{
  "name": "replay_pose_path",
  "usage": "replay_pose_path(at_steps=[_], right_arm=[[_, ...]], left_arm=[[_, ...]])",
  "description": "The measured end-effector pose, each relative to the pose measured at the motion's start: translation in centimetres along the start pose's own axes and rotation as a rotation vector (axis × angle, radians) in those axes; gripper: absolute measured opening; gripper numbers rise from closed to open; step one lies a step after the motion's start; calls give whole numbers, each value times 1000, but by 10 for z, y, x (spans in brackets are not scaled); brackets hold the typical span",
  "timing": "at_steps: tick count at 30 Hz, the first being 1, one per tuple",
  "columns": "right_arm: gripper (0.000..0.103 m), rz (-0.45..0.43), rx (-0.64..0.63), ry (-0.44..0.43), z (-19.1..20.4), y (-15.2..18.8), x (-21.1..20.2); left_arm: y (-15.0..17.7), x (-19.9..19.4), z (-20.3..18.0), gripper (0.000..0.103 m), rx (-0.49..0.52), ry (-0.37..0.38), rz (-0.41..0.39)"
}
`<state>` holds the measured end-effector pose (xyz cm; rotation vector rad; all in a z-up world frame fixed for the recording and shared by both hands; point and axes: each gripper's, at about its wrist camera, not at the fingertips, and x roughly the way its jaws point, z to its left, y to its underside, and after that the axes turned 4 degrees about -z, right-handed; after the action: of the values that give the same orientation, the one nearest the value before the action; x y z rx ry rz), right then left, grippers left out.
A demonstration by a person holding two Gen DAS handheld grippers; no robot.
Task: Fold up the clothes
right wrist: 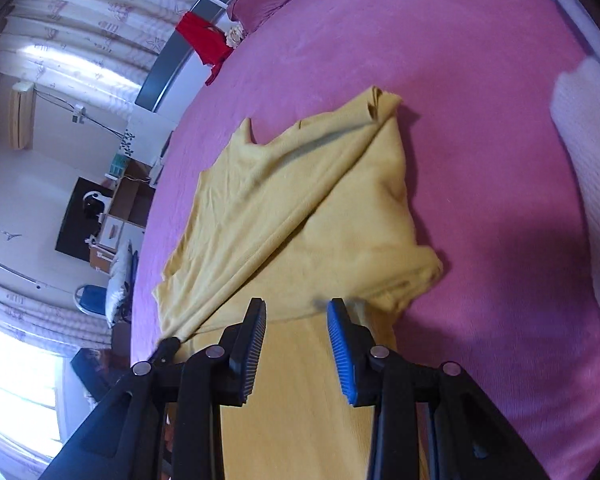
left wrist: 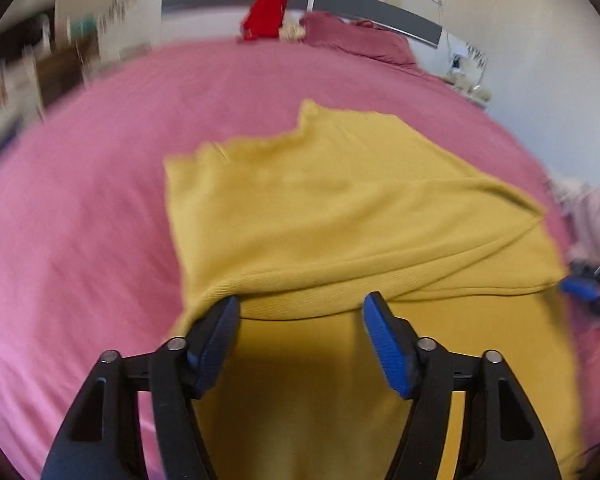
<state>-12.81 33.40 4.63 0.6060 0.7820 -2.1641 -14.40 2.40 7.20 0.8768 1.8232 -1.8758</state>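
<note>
A yellow garment (left wrist: 340,208) lies partly folded on the pink bed (left wrist: 80,220), with a folded-over layer running across it. My left gripper (left wrist: 300,310) is open wide at the garment's near hem; the ribbed hem lies across the gap, and the left fingertip (left wrist: 224,316) is tucked under the cloth's edge. In the right wrist view the same garment (right wrist: 300,200) shows a diagonal crease, and my right gripper (right wrist: 296,312) stands open over its near edge with yellow cloth below it. The right gripper's blue pad (left wrist: 578,288) also shows at the garment's right corner.
A red garment (left wrist: 266,10) hangs at the grey headboard (left wrist: 380,12) beside a dark pink pillow (left wrist: 352,36). Pale clothes (left wrist: 588,208) lie at the bed's right side, and a white knitted piece (right wrist: 592,160) appears in the right wrist view. Furniture stands past the bed's left edge.
</note>
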Motion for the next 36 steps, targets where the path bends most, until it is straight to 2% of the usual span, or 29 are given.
replay_pose_path(at_steps=[4,7,13,16,17,20,23,25,27,28,29,31,32,34,36], right_arm=[[33,16,-50,29,9,3,16],[32,-16,-57,44,9,0,13],[32,-80,-71,75,10,-7,8],[33,-112,-95,96,13,-16,3],[33,-112,-112,111,15,-24,2],[33,-99,-178,166,25,-45,4],[33,-56,-323,251,41,-58,18],[33,81,-354,274,43,-63,39],[33,156,-284,161,38,-69,49],[33,126,-243,118,37,-79,47],[33,93,-202,76,36,-89,44],[33,-53,-104,124,23,-117,31],[35,-47,-78,129,19,-121,28],[35,-27,-29,137,11,-128,23],[35,20,-142,203,15,-110,18]], left_arm=[[22,-20,40,64,-139,-144,-40],[55,-30,83,66,-348,-115,0],[47,-47,80,66,-385,-96,-95],[42,-56,77,78,-398,-87,-145],[41,-59,77,78,-403,-84,-162],[20,-38,56,78,-218,-315,-115],[18,-22,41,78,-101,-345,-44],[28,-23,29,78,-35,-332,-44],[43,-23,20,78,0,-319,-44],[50,-23,15,79,16,-313,-43],[52,-23,17,80,1,-319,-48],[51,-24,22,82,-41,-336,-60],[52,-23,29,87,-81,-326,-50],[54,-25,38,89,-127,-320,-53],[55,-28,41,89,-148,-324,-67]])
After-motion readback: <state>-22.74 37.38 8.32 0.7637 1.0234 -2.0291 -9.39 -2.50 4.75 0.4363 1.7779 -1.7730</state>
